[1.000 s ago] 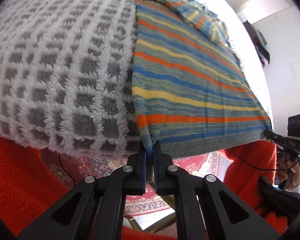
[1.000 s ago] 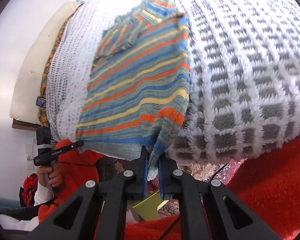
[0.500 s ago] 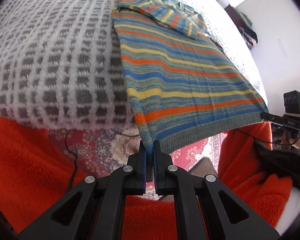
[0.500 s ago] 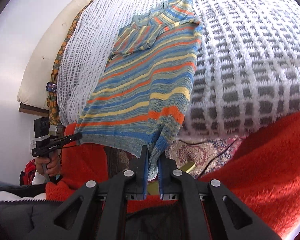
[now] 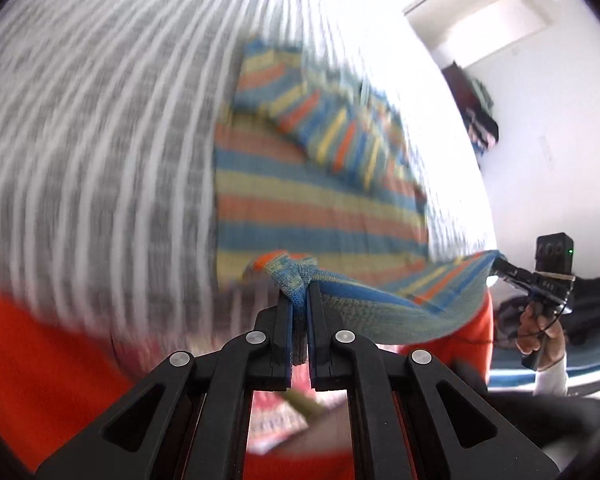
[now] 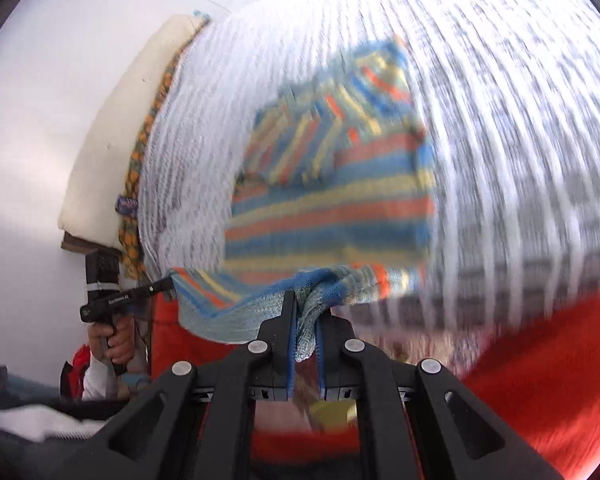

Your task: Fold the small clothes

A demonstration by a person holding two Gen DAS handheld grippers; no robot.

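Note:
A small striped sweater (image 5: pixel 320 204) in blue, orange and yellow lies on a white and grey checked blanket (image 5: pixel 100 140), its sleeves folded over the chest. My left gripper (image 5: pixel 299 300) is shut on one corner of the sweater's bottom hem. My right gripper (image 6: pixel 305 304) is shut on the other hem corner of the sweater (image 6: pixel 332 208). The hem hangs lifted between the two grippers and curls back over the body. In the left wrist view the right gripper (image 5: pixel 500 266) shows at the far right; the left gripper (image 6: pixel 168 282) shows at the left of the right wrist view. Both views are blurred.
The blanket (image 6: pixel 520 140) covers a bed, with an orange fleece cover (image 6: pixel 540 380) hanging over its near edge. A cream headboard cushion (image 6: pixel 112 148) stands at one end by a white wall. A patterned rug (image 5: pixel 276 420) lies on the floor below.
Both grippers have risen and carried the hem up off the bed edge and forward over the sweater's body. The hem, flat before, now hangs slack between them.

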